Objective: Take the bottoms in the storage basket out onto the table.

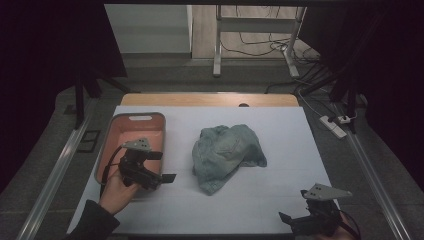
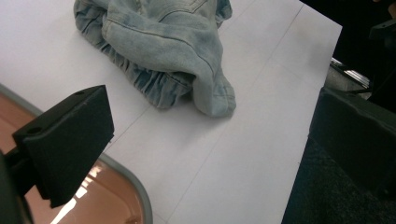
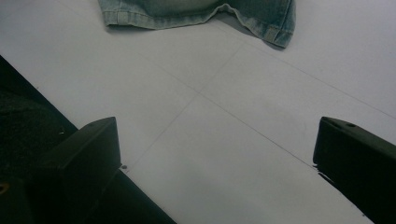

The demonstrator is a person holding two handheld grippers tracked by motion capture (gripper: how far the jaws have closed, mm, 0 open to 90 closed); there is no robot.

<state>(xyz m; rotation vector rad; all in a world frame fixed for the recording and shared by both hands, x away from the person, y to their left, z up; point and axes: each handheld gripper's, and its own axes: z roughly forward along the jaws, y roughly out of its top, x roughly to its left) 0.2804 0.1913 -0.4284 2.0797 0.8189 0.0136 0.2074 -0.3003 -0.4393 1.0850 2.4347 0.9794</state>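
Centrally on the white tabletop (image 1: 280, 200) we find a crumpled piece of light-blue denim clothing (image 1: 227, 156), lying in a loose heap with nothing touching it; in the left gripper view its gathered elastic band and a folded corner face the camera, and in the right gripper view its stitched hem runs along the top edge.

At the left of the tabletop stands a grey-rimmed bin (image 1: 111, 150) with a salmon-pink interior, near the clothing but clear of it; we see a slot handle in its far wall.

We locate the left gripper (image 1: 162, 166) over the near right part of the bin, held by the person's left hand (image 1: 119, 191), with a dark sleeve (image 1: 92, 222) behind it; its fingers (image 2: 70, 140) are spread wide and hold nothing, and they point towards the clothing; one finger sits above the bin rim.

We locate the right gripper (image 1: 294, 206) at the near right corner of the tabletop, well apart from the clothing; its fingers (image 3: 88, 158) are likewise spread wide and empty, with bare tabletop between them; the grey three-cornered plate sits on top of each gripper.
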